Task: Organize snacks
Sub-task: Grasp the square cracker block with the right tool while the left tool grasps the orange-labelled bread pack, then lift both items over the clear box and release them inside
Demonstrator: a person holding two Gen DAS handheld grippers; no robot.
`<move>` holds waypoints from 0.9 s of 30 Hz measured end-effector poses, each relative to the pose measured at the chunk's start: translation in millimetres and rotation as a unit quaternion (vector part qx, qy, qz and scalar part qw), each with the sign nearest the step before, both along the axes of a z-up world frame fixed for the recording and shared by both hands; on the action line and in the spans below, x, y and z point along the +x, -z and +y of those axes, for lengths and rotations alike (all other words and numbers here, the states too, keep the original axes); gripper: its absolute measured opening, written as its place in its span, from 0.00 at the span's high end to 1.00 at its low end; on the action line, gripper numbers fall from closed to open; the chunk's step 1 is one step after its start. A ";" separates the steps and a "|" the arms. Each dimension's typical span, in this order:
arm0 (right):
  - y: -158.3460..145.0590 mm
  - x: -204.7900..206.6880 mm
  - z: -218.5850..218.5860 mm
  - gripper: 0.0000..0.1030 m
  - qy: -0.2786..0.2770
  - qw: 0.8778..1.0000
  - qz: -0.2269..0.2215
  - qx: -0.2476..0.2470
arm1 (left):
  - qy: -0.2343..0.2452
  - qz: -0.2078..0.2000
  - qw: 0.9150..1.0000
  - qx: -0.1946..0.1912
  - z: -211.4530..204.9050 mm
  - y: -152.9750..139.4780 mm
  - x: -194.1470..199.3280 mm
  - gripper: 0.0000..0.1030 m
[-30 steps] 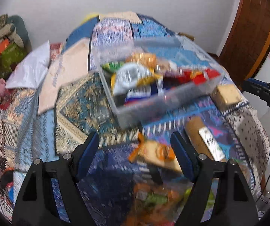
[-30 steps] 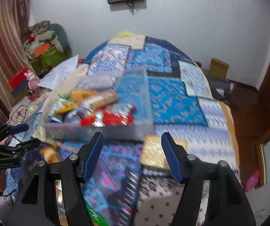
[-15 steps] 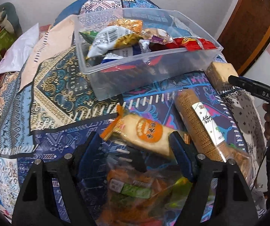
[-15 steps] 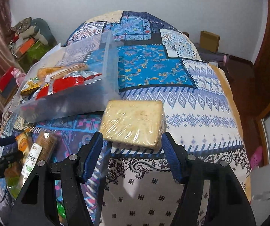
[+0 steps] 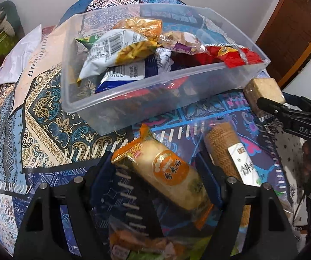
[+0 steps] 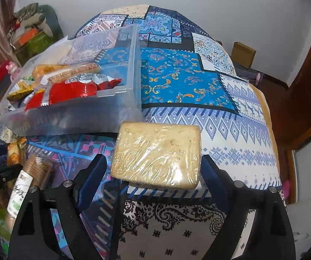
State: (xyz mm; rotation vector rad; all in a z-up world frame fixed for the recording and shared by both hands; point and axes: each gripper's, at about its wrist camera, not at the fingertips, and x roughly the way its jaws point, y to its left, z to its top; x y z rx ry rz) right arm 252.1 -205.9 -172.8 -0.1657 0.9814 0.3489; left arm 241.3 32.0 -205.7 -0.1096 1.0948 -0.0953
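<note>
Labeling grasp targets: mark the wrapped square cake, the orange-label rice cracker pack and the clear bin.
wrapped square cake [image 6: 157,153], right wrist view, top face.
orange-label rice cracker pack [image 5: 166,171], left wrist view, label.
clear bin [image 5: 155,106], left wrist view, front wall.

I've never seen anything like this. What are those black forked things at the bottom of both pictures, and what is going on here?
There is no robot: a person holds a pair of tongs in each hand, and a camera on each pair looks forward along its two fingers. One picture comes from the left tongs, the other from the right tongs.

Both look onto a bed with a patterned quilt. On it stands a clear plastic bin full of snack packets. The left tongs are open around an orange-labelled rice cracker pack; beside it lies a brown biscuit roll. The right tongs are open around a wrapped pale cake block. Nothing is gripped yet.
</note>
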 end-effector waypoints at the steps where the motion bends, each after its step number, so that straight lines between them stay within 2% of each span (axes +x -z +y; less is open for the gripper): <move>1: 0.1 0.0 0.3 0.16 0.000 1.000 -0.001 0.000 | 0.000 -0.001 1.000 0.001 -0.6 1.2 0.5 0.26; 4: 0.4 -0.9 -0.9 0.23 0.004 1.000 -0.002 0.005 | 0.004 -0.009 1.000 0.010 -2.0 2.2 -0.3 0.30; 6: 0.4 -1.2 -2.3 0.24 0.006 1.000 -0.002 0.008 | 0.004 -0.010 1.000 0.008 -0.8 2.2 -3.0 0.33; 9: -1.2 -4.7 -3.4 0.25 0.008 1.000 -0.001 0.016 | 0.007 -0.014 1.000 0.007 4.7 0.7 -11.0 0.44; 14: -4.9 -19.9 -5.1 0.26 -0.001 1.000 -0.005 0.027 | 0.004 -0.024 1.000 0.016 10.6 -4.5 -24.0 0.51; 21: -22.6 -40.1 -6.4 0.26 -0.013 0.999 -0.023 0.043 | 0.003 -0.062 0.998 0.033 7.2 -27.1 -36.4 0.60; 27: -49.3 -50.2 -7.3 0.26 -0.021 0.996 -0.048 0.068 | 0.004 -0.095 0.995 0.026 5.5 -53.5 -44.7 0.63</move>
